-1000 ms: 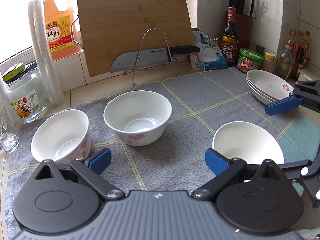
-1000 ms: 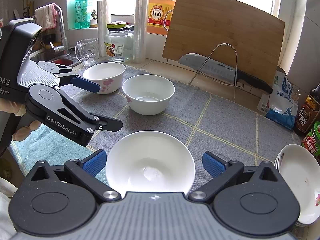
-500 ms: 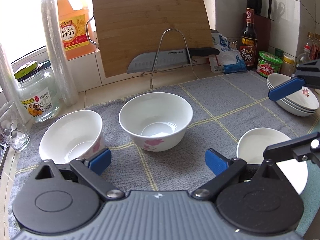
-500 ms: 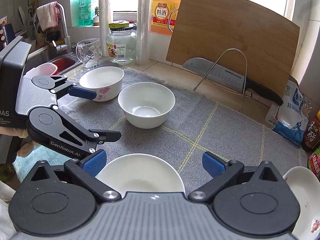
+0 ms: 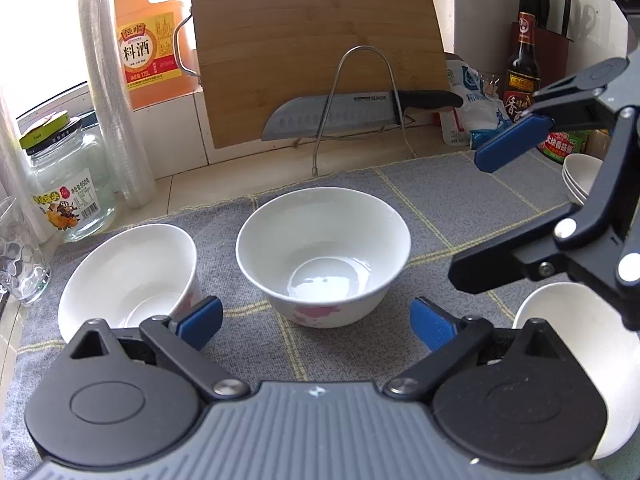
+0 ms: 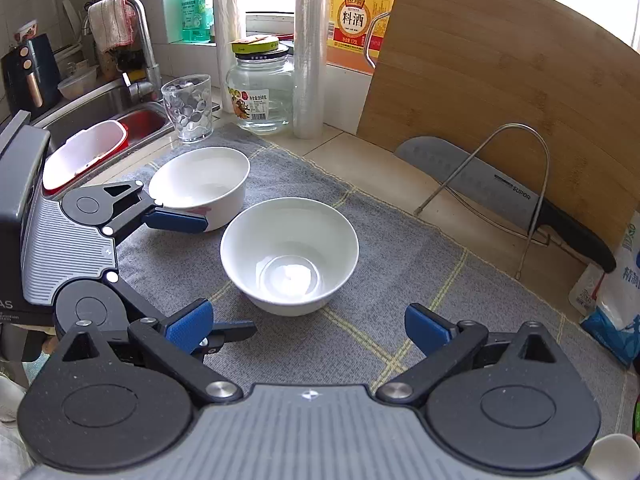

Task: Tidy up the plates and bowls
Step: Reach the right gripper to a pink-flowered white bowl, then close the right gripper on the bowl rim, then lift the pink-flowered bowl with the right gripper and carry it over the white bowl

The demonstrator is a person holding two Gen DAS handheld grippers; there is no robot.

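Note:
A white bowl with pink flowers (image 5: 323,256) (image 6: 289,254) stands mid-mat, just ahead of both grippers. A second white bowl (image 5: 128,276) (image 6: 200,186) stands to its left. A third white bowl (image 5: 580,360) lies at the right, partly hidden behind the gripper bodies. A stack of white plates (image 5: 580,178) sits far right. My left gripper (image 5: 316,322) (image 6: 180,268) is open and empty, its left finger beside the second bowl. My right gripper (image 6: 308,326) (image 5: 492,208) is open and empty, above the mat right of the middle bowl.
A grey checked mat (image 5: 460,200) covers the counter. Behind it stand a cutting board (image 5: 316,48), a knife on a wire rack (image 5: 340,118), a cooking wine jug (image 5: 150,36), a jar (image 5: 64,188), a glass (image 6: 187,108) and sauce bottles (image 5: 522,76). A sink (image 6: 120,116) lies left.
Both grippers have moved left along the mat toward the middle bowl. The third bowl has slid out of the right wrist view, and the right gripper now looms closer in the left wrist view.

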